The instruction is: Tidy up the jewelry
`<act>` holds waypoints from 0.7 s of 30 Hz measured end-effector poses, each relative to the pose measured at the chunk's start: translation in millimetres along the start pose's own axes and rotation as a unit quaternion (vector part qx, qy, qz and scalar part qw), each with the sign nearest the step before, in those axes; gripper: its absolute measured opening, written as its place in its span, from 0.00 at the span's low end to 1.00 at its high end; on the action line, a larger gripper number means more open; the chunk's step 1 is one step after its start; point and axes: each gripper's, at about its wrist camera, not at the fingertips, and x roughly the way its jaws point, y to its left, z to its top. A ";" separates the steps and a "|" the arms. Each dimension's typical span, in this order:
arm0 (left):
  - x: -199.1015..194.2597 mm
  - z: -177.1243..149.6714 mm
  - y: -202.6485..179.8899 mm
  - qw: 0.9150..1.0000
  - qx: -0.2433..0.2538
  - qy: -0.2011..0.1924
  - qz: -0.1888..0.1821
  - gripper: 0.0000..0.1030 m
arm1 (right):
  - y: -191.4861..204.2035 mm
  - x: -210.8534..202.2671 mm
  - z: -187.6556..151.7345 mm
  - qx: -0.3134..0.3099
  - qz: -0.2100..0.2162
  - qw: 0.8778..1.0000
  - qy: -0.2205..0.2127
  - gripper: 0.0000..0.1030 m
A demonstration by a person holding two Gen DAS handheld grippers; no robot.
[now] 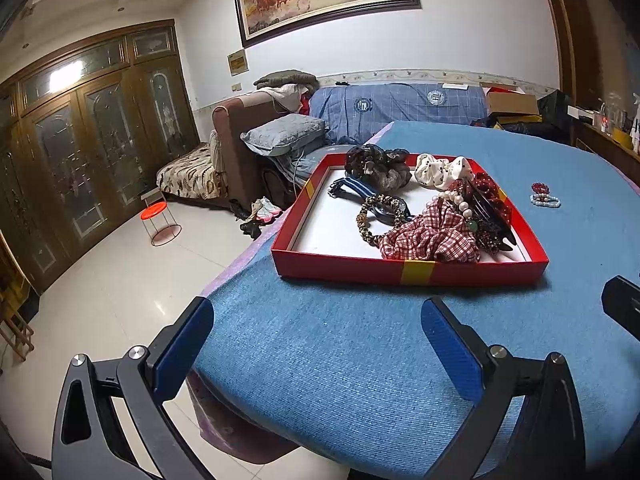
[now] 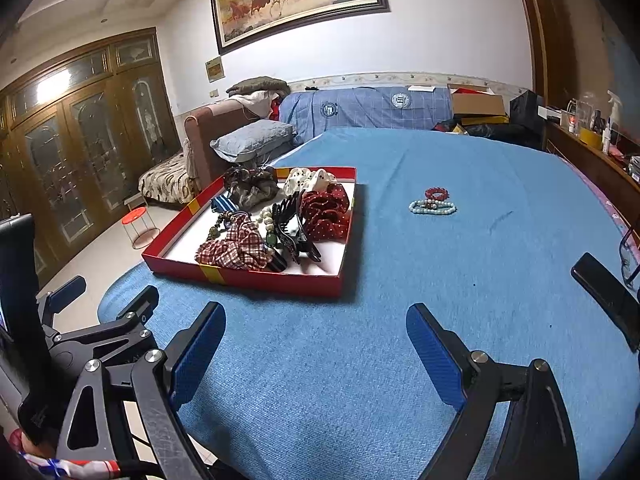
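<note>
- Red cardboard formed the shallow tray, which sat on the blue cloth of the tabletop; it serves as the landmark for every place below.
- Inside the tray lay a heap of hair accessories and jewelry, crowded toward its right half, with the white floor bare on the left.
- At the tray's far edge rested a brown scrunchie and, just beside it, a white spotted scrunchie.
- Against the tray's near wall lay a red checked scrunchie, touching a leopard-patterned bracelet.
- A strand of pale pearl beads ran through the middle of the heap, next to a black claw clip and a red dotted scrunchie.
- Outside the tray, well apart to its right on the cloth, lay a red bead bracelet touching a pale blue bead bracelet.
- The left gripper hovered short of the tray's near wall, its jaws wide and holding nothing.
- The right gripper hovered over the cloth nearer than the tray's right corner, its jaws also wide and holding nothing.
</note>
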 end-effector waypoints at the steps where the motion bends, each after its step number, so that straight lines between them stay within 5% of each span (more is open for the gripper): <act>1: 0.3 -0.5 0.3 1.000 0.000 0.001 0.000 1.00 | -0.2 0.2 0.0 0.000 0.000 1.000 0.000 0.92; 21: 3.1 -2.6 2.4 1.000 0.003 0.001 0.002 1.00 | 1.4 2.6 -0.7 0.003 0.000 1.000 0.005 0.92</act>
